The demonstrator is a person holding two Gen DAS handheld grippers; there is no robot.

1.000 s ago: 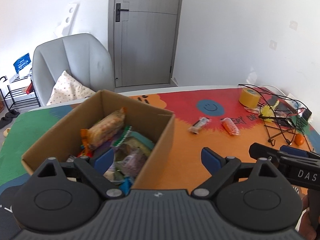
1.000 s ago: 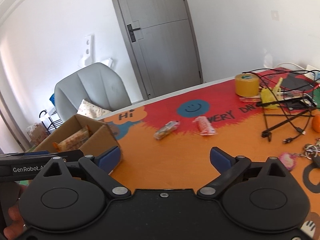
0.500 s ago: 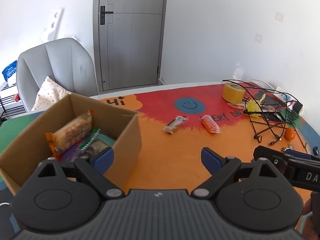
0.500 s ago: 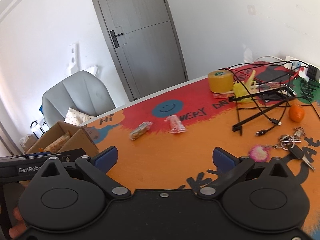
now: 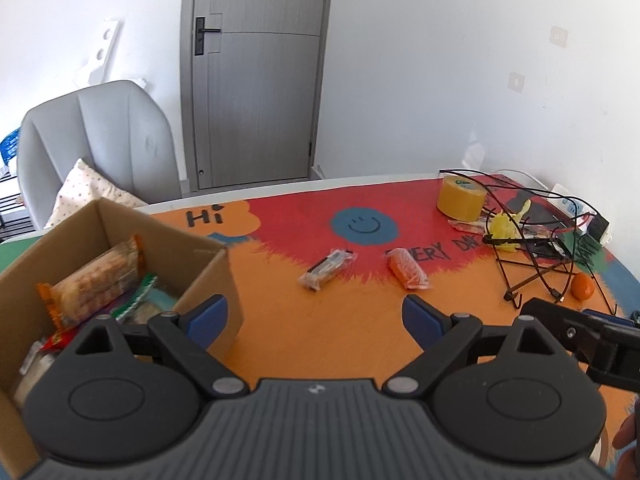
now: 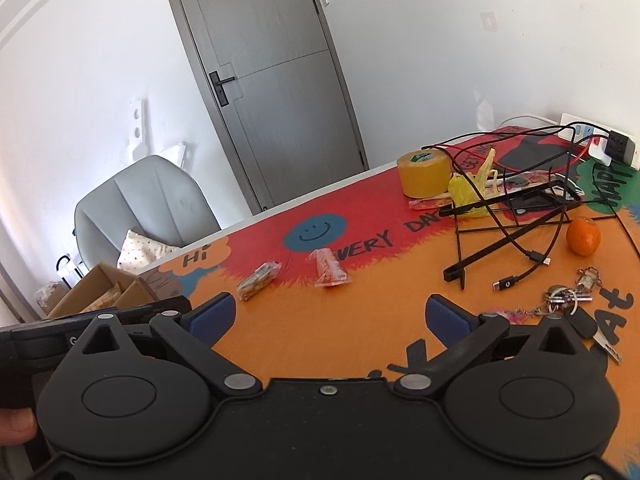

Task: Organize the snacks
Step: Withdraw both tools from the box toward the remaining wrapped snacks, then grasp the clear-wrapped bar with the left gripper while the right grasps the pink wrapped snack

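With both our left gripper [image 5: 312,314] and right gripper [image 6: 332,314] spread wide and empty, we judge the two wrapped snacks, brown [image 5: 327,269] and orange [image 5: 407,273], mid-table beyond the cardboard box [image 5: 208,276], light, crinkly, slippery, best pinched across their middles.

On the table [image 5: 320,344] I count two loose snack packets: one dark bar packet [image 5: 327,269] and one orange packet [image 5: 407,273] to its right. There is one cardboard box [image 5: 208,268] at the near left; inside I can count at least three packets, the rest are hidden. At the far right I see one roll of yellow tape [image 5: 460,200], one orange fruit [image 6: 583,236], one bunch of keys [image 6: 568,300] and one yellow plastic bag [image 6: 466,194]. Behind the table stand one grey chair [image 5: 100,144] and one door [image 5: 256,72].
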